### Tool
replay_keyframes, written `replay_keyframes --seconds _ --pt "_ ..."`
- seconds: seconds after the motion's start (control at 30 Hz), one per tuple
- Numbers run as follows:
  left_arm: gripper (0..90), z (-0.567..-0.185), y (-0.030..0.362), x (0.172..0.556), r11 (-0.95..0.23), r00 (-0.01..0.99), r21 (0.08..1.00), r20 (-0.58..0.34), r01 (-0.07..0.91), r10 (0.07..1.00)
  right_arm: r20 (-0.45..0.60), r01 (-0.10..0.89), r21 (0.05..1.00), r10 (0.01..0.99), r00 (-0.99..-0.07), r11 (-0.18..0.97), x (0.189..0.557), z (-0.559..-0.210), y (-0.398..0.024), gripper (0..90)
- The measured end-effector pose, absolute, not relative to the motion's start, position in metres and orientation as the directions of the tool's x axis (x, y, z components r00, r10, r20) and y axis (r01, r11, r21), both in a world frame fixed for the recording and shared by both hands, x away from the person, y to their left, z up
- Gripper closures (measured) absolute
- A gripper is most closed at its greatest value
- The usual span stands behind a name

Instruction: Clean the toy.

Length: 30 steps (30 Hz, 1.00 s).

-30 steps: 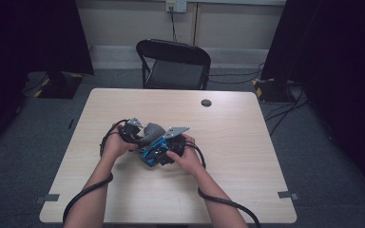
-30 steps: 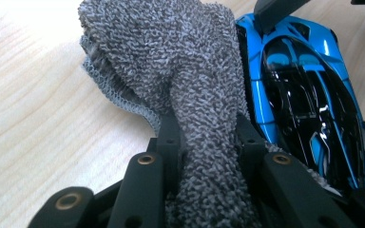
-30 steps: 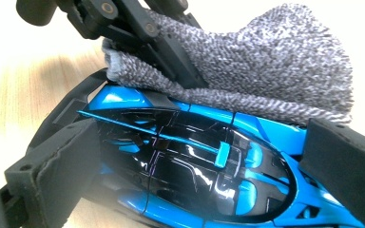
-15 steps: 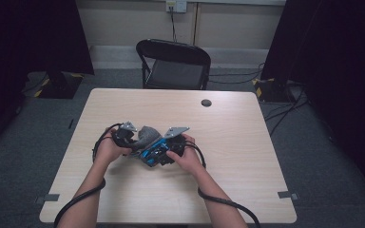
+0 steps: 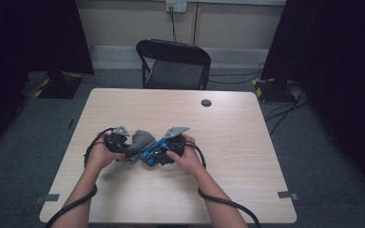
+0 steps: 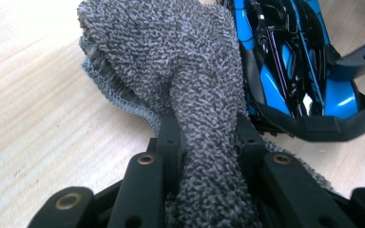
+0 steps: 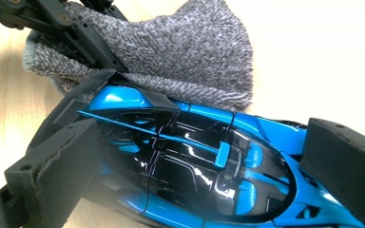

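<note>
Pale wood desk [image 5: 247,142], high view: left hand-held gripper [image 5: 123,145] and right hand-held gripper [image 5: 164,151] meet near the desk's centre-left, the grey cloth [image 5: 140,139] and blue toy car [image 5: 153,153] between them. A black folding chair [image 5: 173,61] stands at the far side.

Left gripper view: jaws closed tight on a bunched fold of the looped grey cloth [image 6: 190,85]; the car [image 6: 294,61] lies just right, touching the cloth.

Right gripper view: padded jaws clamp the blue-and-black car [image 7: 195,161] at nose and tail; the cloth [image 7: 180,52] lies against its far side.
</note>
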<state>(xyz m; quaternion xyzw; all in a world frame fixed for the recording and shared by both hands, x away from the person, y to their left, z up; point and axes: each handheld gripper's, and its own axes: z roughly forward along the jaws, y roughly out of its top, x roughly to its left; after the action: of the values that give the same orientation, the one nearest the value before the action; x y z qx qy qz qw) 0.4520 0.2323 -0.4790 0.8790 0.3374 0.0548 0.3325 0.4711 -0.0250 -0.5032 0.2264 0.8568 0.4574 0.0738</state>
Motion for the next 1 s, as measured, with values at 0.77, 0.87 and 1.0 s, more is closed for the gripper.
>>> replay_keyframes --seconds 0.77,0.87,1.0 --pt "70.5 -0.481 0.243 0.428 -0.508 0.746 0.649 -0.142 0.566 0.650 0.078 0.319 0.818 0.456 -0.887 0.480 0.471 -0.503 -0.025 0.0" --pt "70.5 -0.481 0.245 0.425 -0.514 0.749 0.649 -0.134 0.561 0.649 0.079 0.319 0.817 0.456 -0.886 0.479 0.471 -0.503 -0.025 0.0" --pt "70.5 -0.481 0.248 0.423 -0.514 0.747 0.647 -0.133 0.563 0.651 0.079 0.320 0.818 0.456 -0.886 0.479 0.471 -0.503 -0.025 0.0"
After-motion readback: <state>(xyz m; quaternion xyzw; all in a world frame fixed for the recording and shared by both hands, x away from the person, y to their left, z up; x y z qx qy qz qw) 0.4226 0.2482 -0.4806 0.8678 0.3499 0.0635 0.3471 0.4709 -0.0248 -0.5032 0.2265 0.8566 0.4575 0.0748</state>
